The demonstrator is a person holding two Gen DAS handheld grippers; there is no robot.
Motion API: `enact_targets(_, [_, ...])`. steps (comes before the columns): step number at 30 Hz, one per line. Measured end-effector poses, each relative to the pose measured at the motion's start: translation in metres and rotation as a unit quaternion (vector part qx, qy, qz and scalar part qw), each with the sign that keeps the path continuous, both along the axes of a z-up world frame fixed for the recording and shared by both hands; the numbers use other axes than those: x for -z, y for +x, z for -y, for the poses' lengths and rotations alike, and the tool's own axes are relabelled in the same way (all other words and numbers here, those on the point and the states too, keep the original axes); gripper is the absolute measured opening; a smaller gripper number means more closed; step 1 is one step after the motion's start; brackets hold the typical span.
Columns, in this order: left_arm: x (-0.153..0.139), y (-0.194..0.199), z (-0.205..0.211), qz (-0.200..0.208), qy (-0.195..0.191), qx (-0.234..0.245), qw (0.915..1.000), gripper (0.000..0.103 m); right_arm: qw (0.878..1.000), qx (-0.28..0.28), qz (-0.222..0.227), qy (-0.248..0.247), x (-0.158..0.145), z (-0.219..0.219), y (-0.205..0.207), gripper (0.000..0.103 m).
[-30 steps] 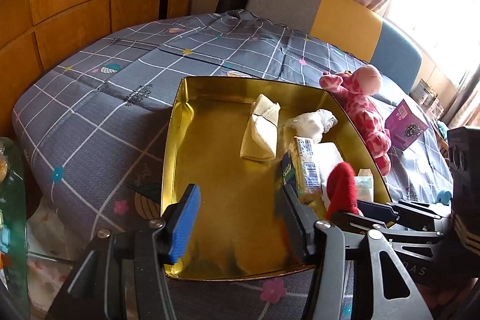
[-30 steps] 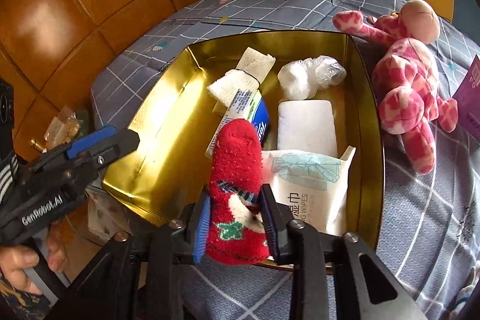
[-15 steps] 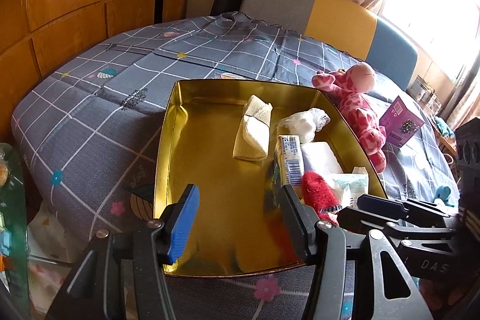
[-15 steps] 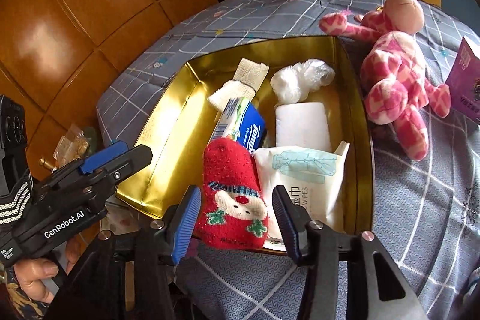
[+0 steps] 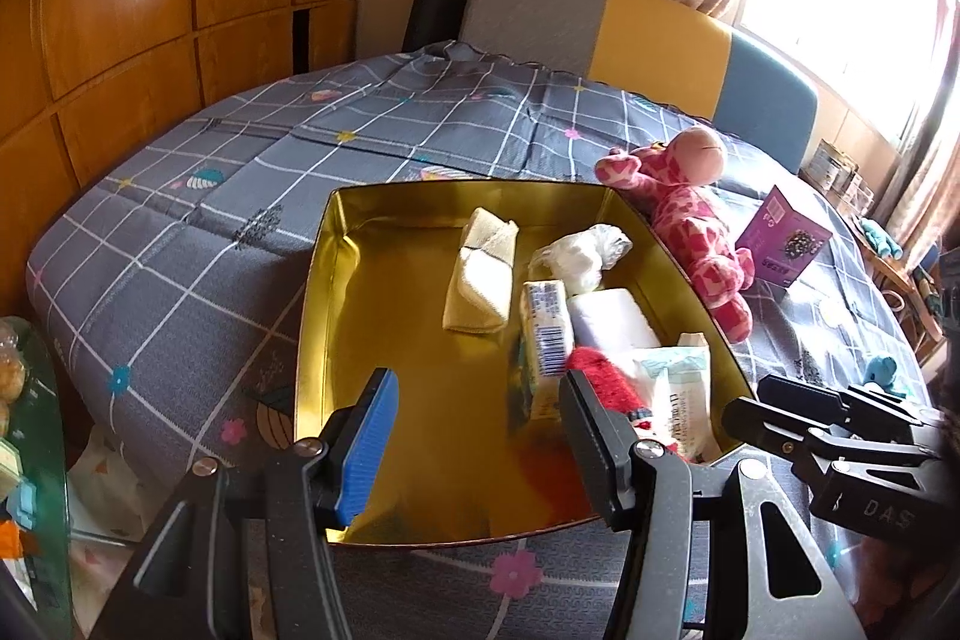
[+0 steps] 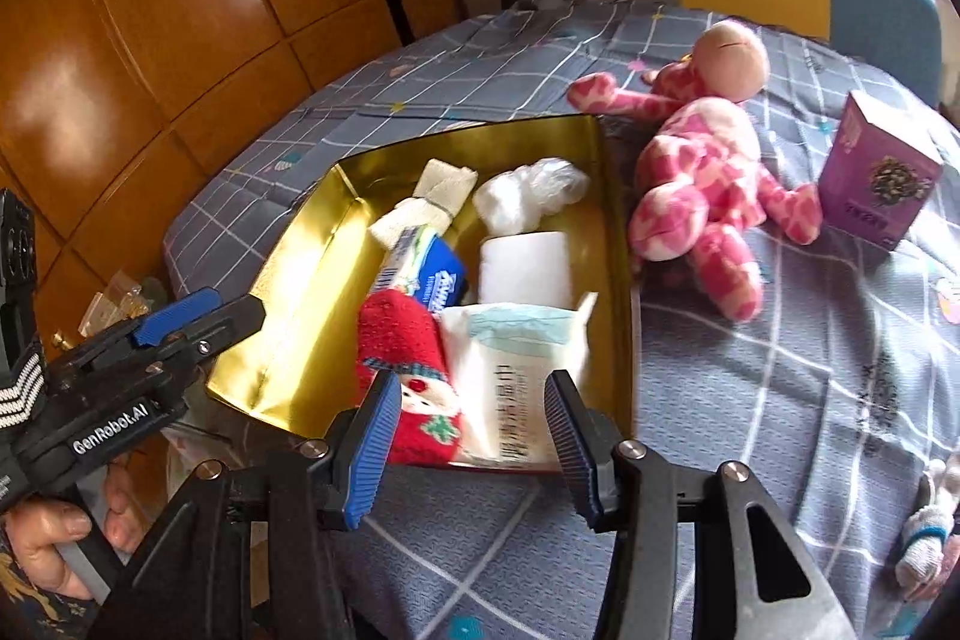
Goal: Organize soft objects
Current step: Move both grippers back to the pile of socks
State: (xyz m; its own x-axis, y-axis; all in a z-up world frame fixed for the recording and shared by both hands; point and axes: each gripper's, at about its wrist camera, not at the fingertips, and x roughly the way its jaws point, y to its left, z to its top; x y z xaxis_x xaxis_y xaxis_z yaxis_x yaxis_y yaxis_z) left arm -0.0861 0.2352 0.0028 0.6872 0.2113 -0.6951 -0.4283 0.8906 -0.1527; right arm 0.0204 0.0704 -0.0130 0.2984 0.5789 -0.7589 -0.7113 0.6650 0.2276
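Both claws stood wide apart and held nothing. The right gripper (image 6: 471,436) hovered over the near edge of the gold tray (image 6: 300,292), its jaws spread on either side of the near rim without touching the things inside. The left gripper (image 5: 474,436) hung above the tray's bare near-left floor, jaws equally open; in the right wrist view it showed at the left, held in a bare hand (image 6: 54,538). The red Christmas sock (image 6: 408,370) lay inside the tray at its near side — toe pointing away, snowman pattern toward the rim — just beside the wet wipes pack (image 6: 510,370) on its right, the two touching. Behind the sock stood a blue tissue pack (image 6: 432,268) on its edge, and beyond that a folded cream cloth (image 6: 432,202). A white pad (image 6: 525,265) lay flat behind the wipes, with a crumpled clear bag of white stuff (image 6: 528,196) at the far right corner. The tray sat on a grey checked bedspread (image 6: 750,400). Outside its right wall lay a pink spotted plush toy (image 6: 708,184), touching the far corner, and near the toy — upright on the cover — stood a purple box (image 6: 879,178).
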Motion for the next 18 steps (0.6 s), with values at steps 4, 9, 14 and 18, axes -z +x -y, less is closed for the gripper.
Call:
enact_targets(4, [-0.005, 0.003, 0.008, 0.003, 0.005, 0.013, 0.9999, 0.057, 1.0, 0.017, 0.017, -0.005, -0.005, 0.016, 0.001, 0.05])
enact_targets(9, [-0.009, 0.01, 0.024, 0.004, 0.013, 0.034, 0.9993, 0.057, 0.998, 0.051, 0.027, -0.01, -0.009, 0.046, 0.007, 0.05])
enact_targets(14, [-0.011, 0.021, 0.044, 0.001, 0.021, 0.064, 0.9978, 0.057, 0.995, 0.098, 0.027, -0.009, -0.012, 0.084, 0.019, 0.05])
enact_targets(18, [-0.012, 0.03, 0.059, -0.001, 0.027, 0.087, 0.9958, 0.057, 0.99, 0.136, 0.033, -0.012, -0.016, 0.115, 0.026, 0.05])
